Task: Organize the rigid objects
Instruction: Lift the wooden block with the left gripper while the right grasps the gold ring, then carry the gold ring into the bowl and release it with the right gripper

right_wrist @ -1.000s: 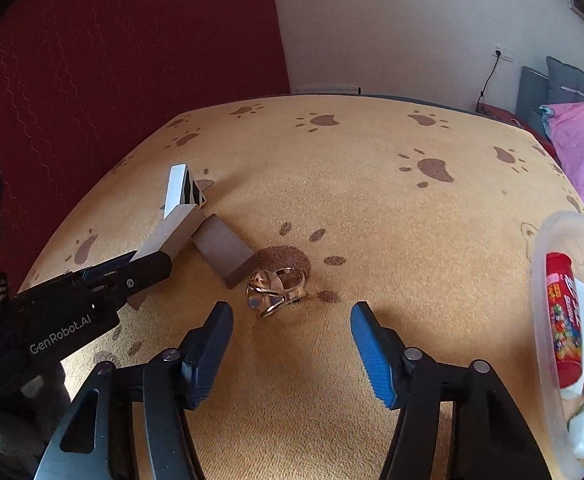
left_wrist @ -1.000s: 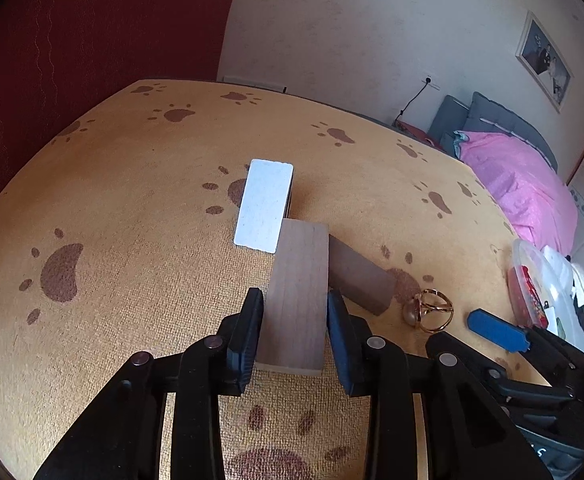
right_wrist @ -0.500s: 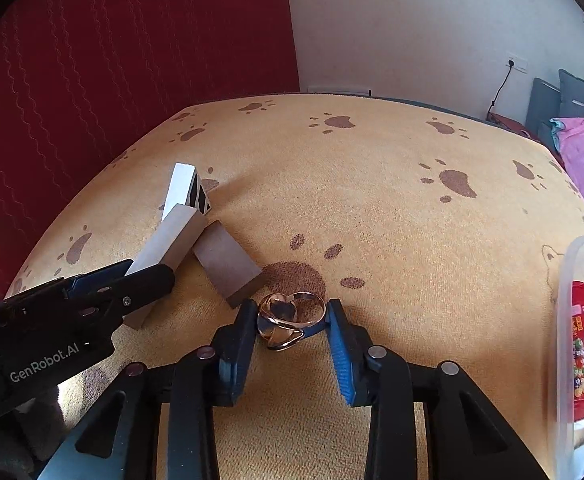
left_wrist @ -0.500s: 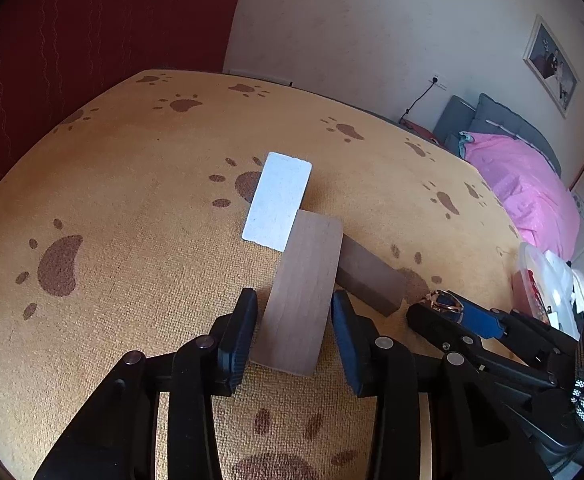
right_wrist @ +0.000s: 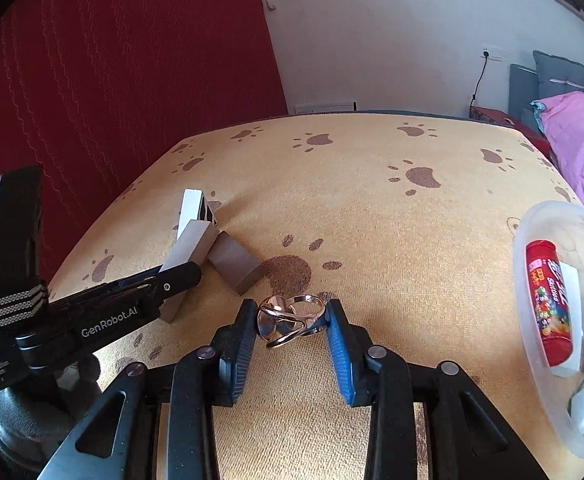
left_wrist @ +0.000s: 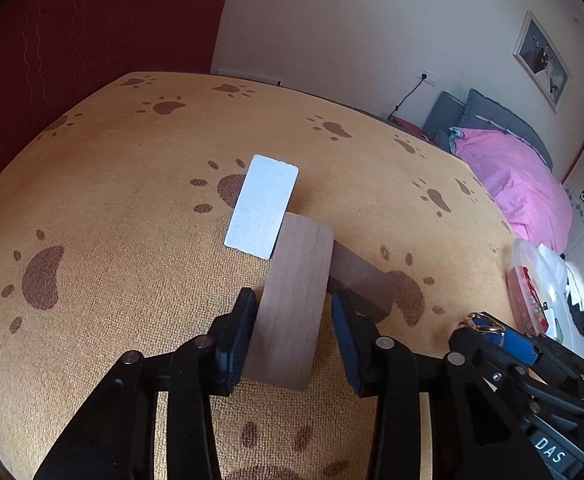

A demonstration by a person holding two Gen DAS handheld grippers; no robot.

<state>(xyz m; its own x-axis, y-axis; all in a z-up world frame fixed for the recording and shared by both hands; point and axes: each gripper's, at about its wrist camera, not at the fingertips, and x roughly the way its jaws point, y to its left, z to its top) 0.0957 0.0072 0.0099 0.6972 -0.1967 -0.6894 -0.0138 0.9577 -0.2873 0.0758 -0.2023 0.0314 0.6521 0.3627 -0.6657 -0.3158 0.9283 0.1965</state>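
2 grips active: my left fingers [left_wrist: 293, 334] are closing on the light wooden block [left_wrist: 292, 300], tilted on the paw-print bench [left_wrist: 112, 200] against the dark block [left_wrist: 361, 286]. My right fingers [right_wrist: 292, 334] pinch the gold ring [right_wrist: 290, 318], near the plastic tub [right_wrist: 531, 280].

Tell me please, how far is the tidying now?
Done: the clear tub already holds a red tube and small items. In hand: the right gripper pinches the gold ring; the left gripper is closing around the pale wooden block. Left: the dark block and white block.
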